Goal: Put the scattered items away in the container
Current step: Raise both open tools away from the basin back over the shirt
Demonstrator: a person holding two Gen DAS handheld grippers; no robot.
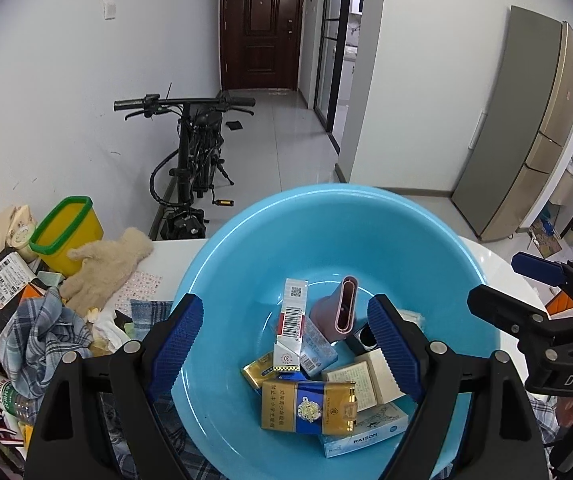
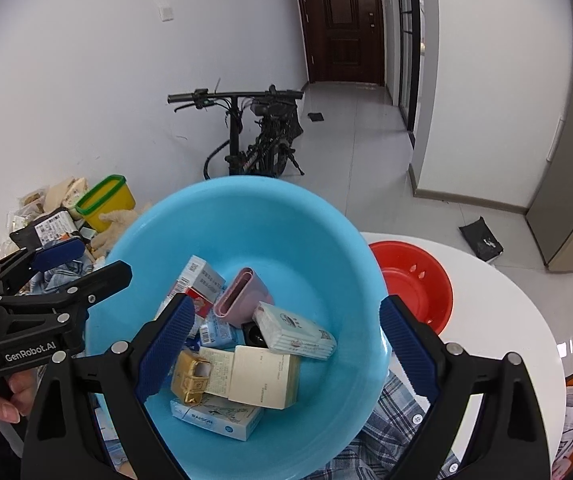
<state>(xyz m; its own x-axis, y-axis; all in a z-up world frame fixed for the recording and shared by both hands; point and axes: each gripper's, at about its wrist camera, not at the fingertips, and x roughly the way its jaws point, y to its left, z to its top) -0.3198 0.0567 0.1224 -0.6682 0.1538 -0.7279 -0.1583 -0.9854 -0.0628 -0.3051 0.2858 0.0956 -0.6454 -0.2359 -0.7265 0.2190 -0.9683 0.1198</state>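
Observation:
A light blue basin (image 1: 438, 248) (image 2: 326, 240) sits on a white round table and holds several small things. Among them are a gold and blue cigarette pack (image 1: 308, 408), a red and white pack (image 1: 292, 316), a pink open-ended case (image 1: 340, 314) (image 2: 240, 296), a cream box (image 2: 264, 378) and a RAISON box (image 1: 370, 434). My left gripper (image 1: 286, 344) hangs open over the basin, nothing between its blue pads. My right gripper (image 2: 286, 344) hovers open above it too, empty. Each gripper shows at the edge of the other's view, right gripper (image 1: 494, 280) and left gripper (image 2: 104, 258).
Left of the basin lie a beige glove (image 1: 106, 268), a yellow bin with a green rim (image 1: 68, 232), a plaid cloth (image 1: 42, 336), a sticker sheet (image 1: 142, 286) and packets. A red bowl (image 2: 410, 280) stands to the right. A plaid shirt (image 2: 398, 412) lies under the basin. A bicycle (image 1: 194, 152) stands beyond.

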